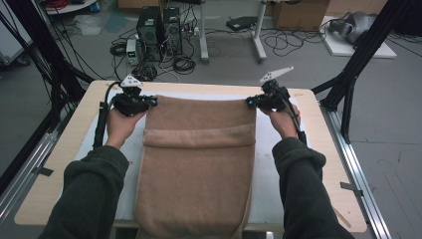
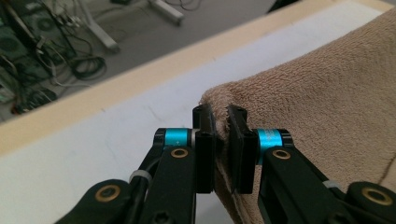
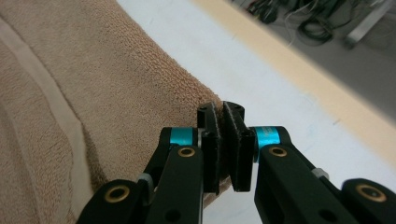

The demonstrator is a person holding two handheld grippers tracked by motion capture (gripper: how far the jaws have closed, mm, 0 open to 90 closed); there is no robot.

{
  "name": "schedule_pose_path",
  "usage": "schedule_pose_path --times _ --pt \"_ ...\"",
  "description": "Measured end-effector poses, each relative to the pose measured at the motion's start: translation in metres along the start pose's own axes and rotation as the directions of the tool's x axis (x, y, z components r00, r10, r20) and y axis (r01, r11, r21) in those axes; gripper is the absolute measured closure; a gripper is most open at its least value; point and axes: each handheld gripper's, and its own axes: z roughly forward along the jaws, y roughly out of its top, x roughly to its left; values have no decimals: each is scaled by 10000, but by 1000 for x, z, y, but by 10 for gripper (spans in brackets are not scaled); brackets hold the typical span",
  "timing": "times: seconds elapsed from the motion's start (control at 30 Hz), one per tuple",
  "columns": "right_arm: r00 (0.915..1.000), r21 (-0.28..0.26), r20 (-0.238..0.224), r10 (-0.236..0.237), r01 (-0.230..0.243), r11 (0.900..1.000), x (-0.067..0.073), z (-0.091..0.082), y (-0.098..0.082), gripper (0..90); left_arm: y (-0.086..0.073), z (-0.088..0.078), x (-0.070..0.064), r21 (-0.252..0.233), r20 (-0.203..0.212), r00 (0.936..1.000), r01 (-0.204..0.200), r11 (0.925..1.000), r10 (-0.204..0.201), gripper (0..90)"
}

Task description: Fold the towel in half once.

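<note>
A tan towel runs lengthwise down the white mat and hangs over the table's near edge. Its far end is lifted off the mat, and a band of hem crosses it lower down. My left gripper is shut on the towel's far left corner; that corner sticks up between the pads. My right gripper is shut on the far right corner. In both gripper views the black jaws pinch the terry cloth tight, with the towel spreading away from them.
The wooden table has black frame legs at both sides. Beyond its far edge the floor holds computer towers, cables, a desk leg and cardboard boxes.
</note>
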Motion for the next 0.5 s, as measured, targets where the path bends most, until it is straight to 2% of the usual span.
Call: schedule_pose_path --times 0.03,0.07,0.1,0.13,0.17,0.23,0.27,0.33,0.47,0.5 --pt "9999 -113 122 -24 26 9999 -2 0 5 837 2 0 2 -69 3 10000 69 10000 -69 806" --pt "9999 -96 99 115 -114 9999 -3 2 7 756 2 1 3 14 -45 9999 93 10000 -93 760" --pt "9995 -153 133 299 -297 9994 -5 5 8 617 0 2 5 201 -58 9998 168 9997 -167 692" --pt "9980 -105 -7 626 -626 9980 -6 9 6 592 -4 3 7 368 33 9996 270 9990 -272 645" --pt "9974 34 -250 668 -668 9978 -5 12 3 578 -10 3 8 443 133 9993 348 9984 -354 600" --pt "9983 356 -294 505 -494 9981 0 18 -6 570 -22 2 9 582 442 9979 437 9973 -463 566" --pt "9976 334 -426 546 -532 9980 3 20 -11 557 -29 1 8 574 603 9971 426 9974 -460 554" --pt "9967 699 -564 578 -538 9961 9 24 -21 540 -42 0 6 696 874 9950 420 9967 -481 546" --pt "9956 894 -764 542 -473 9949 20 28 -43 536 -65 0 -3 938 1226 9918 249 9953 -364 541" --pt "9955 918 -772 551 -480 9946 23 28 -48 534 -71 0 -5 973 1207 9921 234 9950 -351 541"
